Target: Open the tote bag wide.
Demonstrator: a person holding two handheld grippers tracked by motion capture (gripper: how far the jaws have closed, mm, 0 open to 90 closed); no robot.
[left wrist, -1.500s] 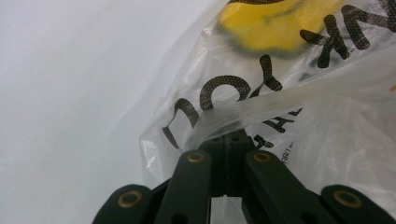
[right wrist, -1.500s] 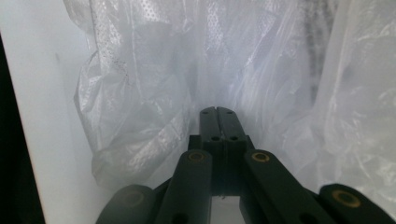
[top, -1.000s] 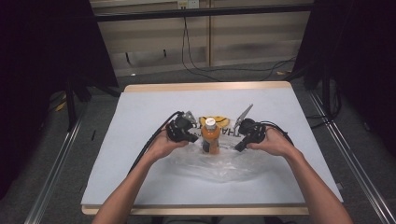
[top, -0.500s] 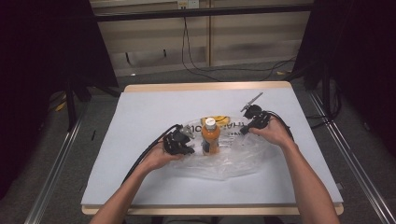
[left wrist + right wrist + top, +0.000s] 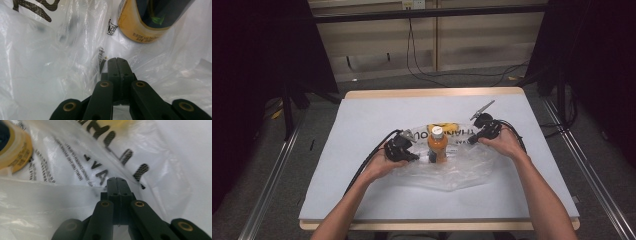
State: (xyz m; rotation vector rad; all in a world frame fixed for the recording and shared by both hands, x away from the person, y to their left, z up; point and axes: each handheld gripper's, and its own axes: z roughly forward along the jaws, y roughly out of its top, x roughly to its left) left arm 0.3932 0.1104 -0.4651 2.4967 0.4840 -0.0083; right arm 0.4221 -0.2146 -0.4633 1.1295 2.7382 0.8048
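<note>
An orange drink bottle [image 5: 438,146] with a white cap stands upright on a clear plastic bag [image 5: 462,170] with black lettering, spread over the white-covered table [image 5: 362,120]. My left gripper [image 5: 419,156] lies low just left of the bottle's base. Its jaws [image 5: 116,60] are pressed together with creased bag film gathered at their tips, and the bottle [image 5: 142,22] stands close ahead. My right gripper [image 5: 473,139] is to the right of the bottle at the bag's lettered edge. Its jaws [image 5: 116,180] are shut on a fold of the bag [image 5: 75,170].
A wooden rim [image 5: 432,93] borders the table's far side. Cables [image 5: 367,165] trail from both grippers across the cover. Dark curtains and metal floor rails [image 5: 267,190] flank the table. Bare cover lies behind the bag and at both sides.
My right gripper moved away from the bottle to the right and back, and the lettered part of the bag stretched out with it. My left gripper drew slightly left and toward the person.
</note>
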